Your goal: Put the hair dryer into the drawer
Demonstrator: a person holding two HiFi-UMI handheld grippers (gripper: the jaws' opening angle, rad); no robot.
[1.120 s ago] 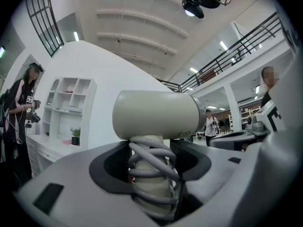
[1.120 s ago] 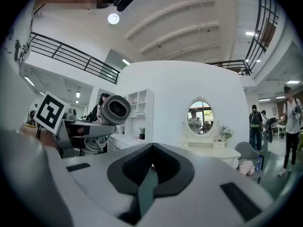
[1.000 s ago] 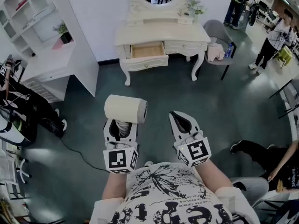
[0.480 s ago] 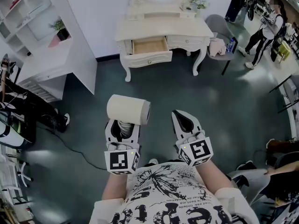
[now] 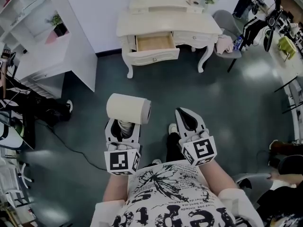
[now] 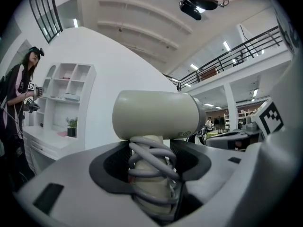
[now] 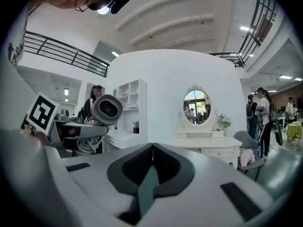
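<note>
Head view, looking steeply down over a dark green floor [image 5: 236, 108]. At far left stands a white shelving unit [image 5: 71, 46] with a small potted plant [image 5: 57, 25] on it.

Left of centre, the left gripper [image 5: 123, 126] is held out over the floor, its marker cube nearest the person. Its 2 jaws are clamped on the handle of a cream hair dryer [image 5: 128, 109]. The dryer's barrel lies crosswise just past the jaw tips. In the left gripper view, the barrel [image 6: 156, 115] sits on top, and a grey cord [image 6: 152, 156] is coiled round the handle between the pads.

Ahead at top centre, against a white wall, stands a cream dressing table [image 5: 168, 23]. Its 1 left-hand drawer [image 5: 154, 42] is pulled open, showing a wooden inside. The hair dryer is well apart from it, with open floor between.

Right of centre, the right gripper [image 5: 185, 119] is held beside the left one. Its jaws are closed together with nothing between them, as the right gripper view [image 7: 152, 148] shows.

Further right, a grey chair [image 5: 227, 22] stands just beside the table, with a pale cloth [image 5: 224, 45] draped on it.
</note>
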